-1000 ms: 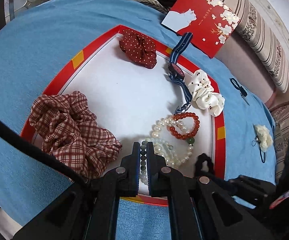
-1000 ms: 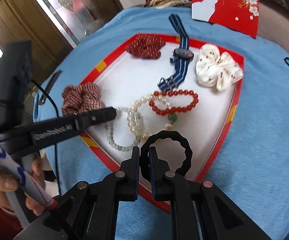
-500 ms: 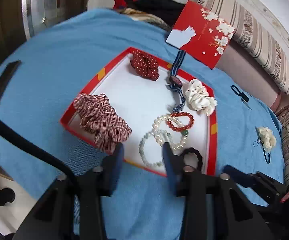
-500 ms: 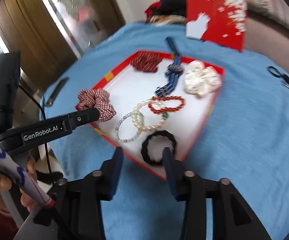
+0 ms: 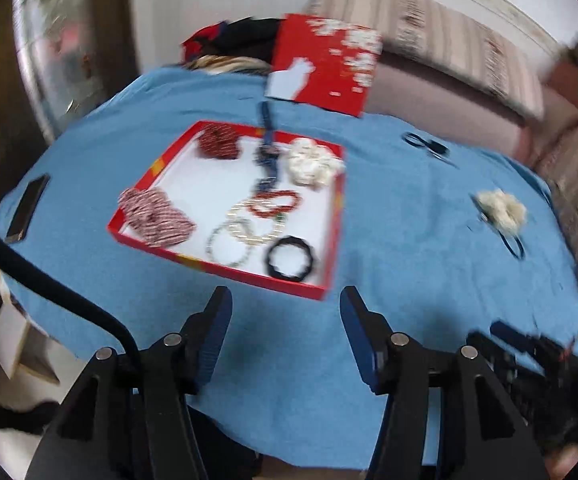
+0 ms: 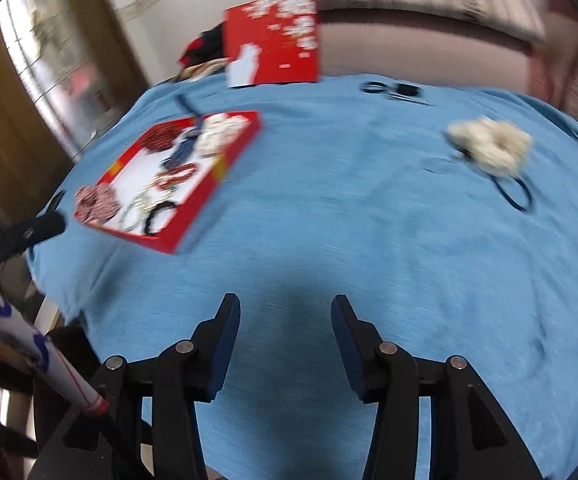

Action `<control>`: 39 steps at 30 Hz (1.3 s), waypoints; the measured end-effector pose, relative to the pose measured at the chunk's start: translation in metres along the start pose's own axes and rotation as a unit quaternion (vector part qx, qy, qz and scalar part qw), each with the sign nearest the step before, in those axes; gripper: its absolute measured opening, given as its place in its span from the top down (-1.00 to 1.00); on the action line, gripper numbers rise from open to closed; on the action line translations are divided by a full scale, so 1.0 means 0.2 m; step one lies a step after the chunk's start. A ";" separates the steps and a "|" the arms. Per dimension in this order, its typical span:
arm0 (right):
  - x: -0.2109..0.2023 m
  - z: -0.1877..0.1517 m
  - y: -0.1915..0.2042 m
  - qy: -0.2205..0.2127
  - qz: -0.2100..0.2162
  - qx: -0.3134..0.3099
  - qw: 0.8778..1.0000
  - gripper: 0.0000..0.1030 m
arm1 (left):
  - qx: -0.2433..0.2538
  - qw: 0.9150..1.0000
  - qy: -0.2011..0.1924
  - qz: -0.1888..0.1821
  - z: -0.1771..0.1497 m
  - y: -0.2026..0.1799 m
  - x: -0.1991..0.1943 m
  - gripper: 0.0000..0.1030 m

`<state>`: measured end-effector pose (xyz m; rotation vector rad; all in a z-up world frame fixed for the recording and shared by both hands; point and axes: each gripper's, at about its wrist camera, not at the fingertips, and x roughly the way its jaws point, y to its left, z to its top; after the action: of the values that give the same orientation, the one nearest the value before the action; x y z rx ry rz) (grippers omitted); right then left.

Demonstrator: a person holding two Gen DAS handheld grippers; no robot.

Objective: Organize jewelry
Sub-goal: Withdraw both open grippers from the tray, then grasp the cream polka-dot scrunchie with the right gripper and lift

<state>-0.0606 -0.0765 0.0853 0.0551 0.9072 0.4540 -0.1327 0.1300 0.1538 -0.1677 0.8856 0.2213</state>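
A: Our left hand-held gripper [image 5: 285,300] has nothing between its pads, jaws opening over bare blue cloth just short of the red tray [image 5: 331,272]. The right hand-held gripper [image 6: 285,308] is spread and empty too, over open table [image 6: 369,220].

B: And the jewelry? Bracelets lie in the tray, the black ring-shaped band [image 5: 291,258] close to the near wall, the pale bead bracelet [image 5: 231,244] beside it.

A: One piece remains outside: the fluffy white hair tie [image 6: 489,146] on its dark loop, well apart from the tray, far right.

B: That's our likely trouble. We're blurred in both views, so if we reach for it fast, we may pinch the cloth with the fluff and drag it.

A: Or catch only the thin loop, and it swings and drops short of the tray.

B: The scissors [image 6: 395,92] lie beyond it; we shouldn't sweep them.
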 end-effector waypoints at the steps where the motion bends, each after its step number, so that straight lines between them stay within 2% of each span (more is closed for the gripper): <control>1: -0.02 -0.01 -0.03 -0.003 -0.005 0.008 1.000 0.00 | 0.014 1.000 -0.003 0.000 -0.01 -0.05 -0.02 -0.07; 5: -0.08 -0.01 -0.12 -0.018 -0.017 0.029 0.999 0.00 | 0.056 0.998 -0.014 0.006 -0.04 -0.19 -0.07 -0.07; 9: -0.12 -0.02 -0.15 -0.029 -0.025 0.029 0.999 0.00 | 0.077 0.997 -0.013 0.005 -0.06 -0.28 -0.08 -0.08; 18: -0.10 -0.04 -0.26 -0.029 -0.031 0.050 0.998 0.00 | 0.102 0.995 0.008 0.010 -0.07 -0.38 -0.02 -0.08; 24: -0.07 0.02 -0.40 -0.030 -0.055 0.065 0.996 0.00 | 0.104 0.994 0.027 0.004 -0.06 -0.41 0.08 -0.08; 29: -0.06 0.18 -0.66 -0.055 -0.124 0.088 0.987 0.00 | 0.102 0.994 0.041 -0.009 -0.05 -0.43 0.19 -0.10; 31: -0.05 0.30 -0.81 -0.066 -0.142 0.112 0.981 0.00 | 0.102 0.994 0.046 -0.012 -0.05 -0.43 0.24 -0.10; 34: -0.01 0.50 -1.00 -0.075 -0.144 0.141 0.977 0.00 | 0.098 0.994 0.052 -0.016 -0.03 -0.43 0.30 -0.10; 35: 0.02 0.57 -1.06 -0.075 -0.143 0.148 0.976 -0.06 | 0.096 0.994 0.055 -0.018 -0.03 -0.43 0.33 -0.10; 36: 0.06 0.64 -1.11 -0.070 -0.141 0.152 0.976 -0.19 | 0.096 0.994 0.057 -0.019 -0.03 -0.43 0.34 -0.10; 39: 0.23 0.77 -1.21 -0.043 -0.142 0.168 0.975 -0.20 | 0.097 0.993 0.062 -0.019 -0.02 -0.43 0.39 -0.10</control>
<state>0.1691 -0.2542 0.0902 0.2496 0.8827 0.0289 -0.0662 0.0563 0.0941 -0.0173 1.0218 0.0878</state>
